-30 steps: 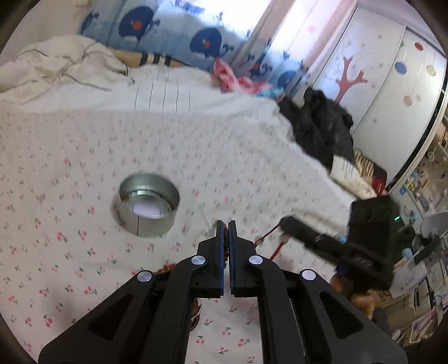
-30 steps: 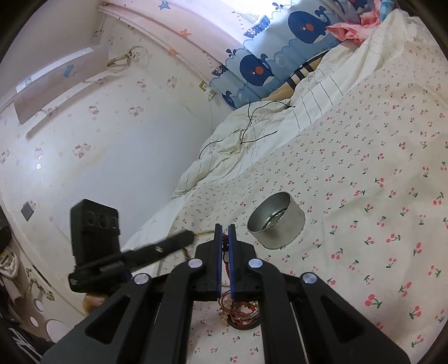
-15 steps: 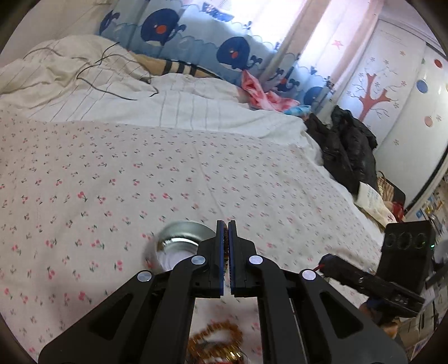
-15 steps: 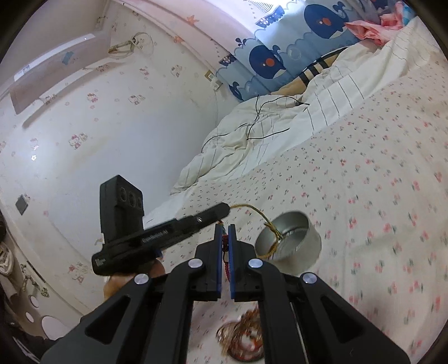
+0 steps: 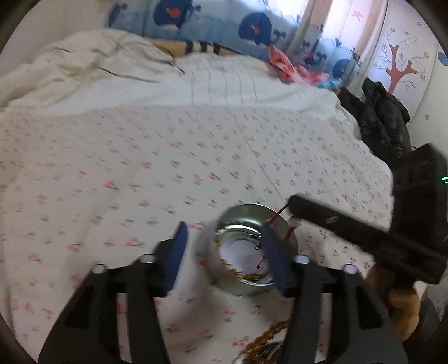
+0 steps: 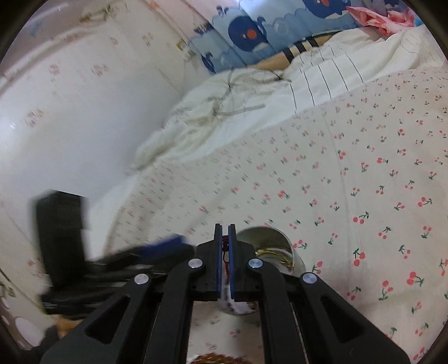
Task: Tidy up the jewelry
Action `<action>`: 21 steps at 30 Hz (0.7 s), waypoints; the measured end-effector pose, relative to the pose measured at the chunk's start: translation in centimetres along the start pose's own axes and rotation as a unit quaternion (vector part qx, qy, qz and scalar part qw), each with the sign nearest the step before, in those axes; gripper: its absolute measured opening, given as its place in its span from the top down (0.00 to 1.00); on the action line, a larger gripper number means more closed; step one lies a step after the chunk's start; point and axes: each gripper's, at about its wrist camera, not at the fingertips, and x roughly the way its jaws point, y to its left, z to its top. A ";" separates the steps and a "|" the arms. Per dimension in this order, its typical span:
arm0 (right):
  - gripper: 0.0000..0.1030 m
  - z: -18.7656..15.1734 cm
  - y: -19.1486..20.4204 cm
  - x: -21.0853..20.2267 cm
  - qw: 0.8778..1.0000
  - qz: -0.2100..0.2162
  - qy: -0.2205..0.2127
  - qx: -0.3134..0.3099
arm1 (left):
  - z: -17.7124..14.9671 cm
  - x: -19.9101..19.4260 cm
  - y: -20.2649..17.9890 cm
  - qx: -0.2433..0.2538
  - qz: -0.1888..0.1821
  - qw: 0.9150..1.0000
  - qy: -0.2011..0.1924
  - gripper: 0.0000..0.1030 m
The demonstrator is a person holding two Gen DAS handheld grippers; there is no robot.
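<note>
A round silver tin [image 5: 246, 252] stands on the cherry-print bedsheet; a gold chain [image 5: 232, 266] lies inside it. My left gripper [image 5: 224, 257] is open, its blue pads on either side of the tin. My right gripper [image 6: 224, 240] is shut on a red string bracelet [image 6: 224, 252] and holds it over the tin [image 6: 274, 246]; the red string [image 5: 277, 218] hangs from its tip in the left wrist view. A brown bead bracelet [image 5: 268, 341] lies on the sheet in front of the tin.
A crumpled white duvet [image 5: 84, 72] and whale-print pillows [image 5: 224, 25] lie at the far end of the bed. Black clothes [image 5: 380, 117] are heaped at the bed's right edge. A white wall [image 6: 70, 112] borders the bed's left side.
My left gripper has opened, dropping the gold chain into the tin. My right gripper moved over the tin with the red string bracelet.
</note>
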 end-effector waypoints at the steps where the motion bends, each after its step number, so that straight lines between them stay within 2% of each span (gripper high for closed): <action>1: 0.95 -0.2 0.1 0.8 1.000 -0.012 0.012 -0.006 | -0.1 -0.6 0.3 0.000 -0.001 1.000 -0.002 0.48; 3: 0.92 -0.6 0.1 2.1 0.999 -0.025 0.036 -0.015 | -0.3 -1.8 0.7 -0.002 -0.002 1.000 -0.008 0.46; 4: 0.76 -0.8 0.1 2.3 0.999 -0.031 0.040 -0.019 | -0.8 -2.6 0.8 -0.002 0.001 1.000 -0.011 0.46; 6: 0.53 -1.1 0.1 1.3 0.999 -0.040 0.023 -0.021 | -1.6 -3.7 1.1 -0.002 0.000 1.000 -0.014 0.42; 9: 0.52 -1.3 0.6 -2.0 0.999 -0.044 -0.005 -0.026 | -3.6 -4.5 1.6 -0.010 -0.008 1.000 -0.004 0.41; 11: 0.52 -2.1 1.1 -4.4 0.998 -0.050 -0.009 -0.038 | -5.6 -4.5 1.6 -0.014 -0.023 0.999 0.019 0.40; 14: 0.52 -4.2 1.1 -6.7 0.997 -0.065 0.012 -0.046 | -7.7 -3.9 1.8 -0.036 -0.062 0.996 0.053 0.40; 18: 0.53 -7.6 -0.5 -7.7 0.995 -0.075 0.058 -0.026 | -9.0 -4.2 1.9 -0.068 -0.102 0.990 0.066 0.40; 21: 0.61 -8.3 -0.6 -6.5 0.993 -0.078 0.086 -0.031 | -10.4 -4.7 2.4 -0.096 -0.124 0.985 0.070 0.39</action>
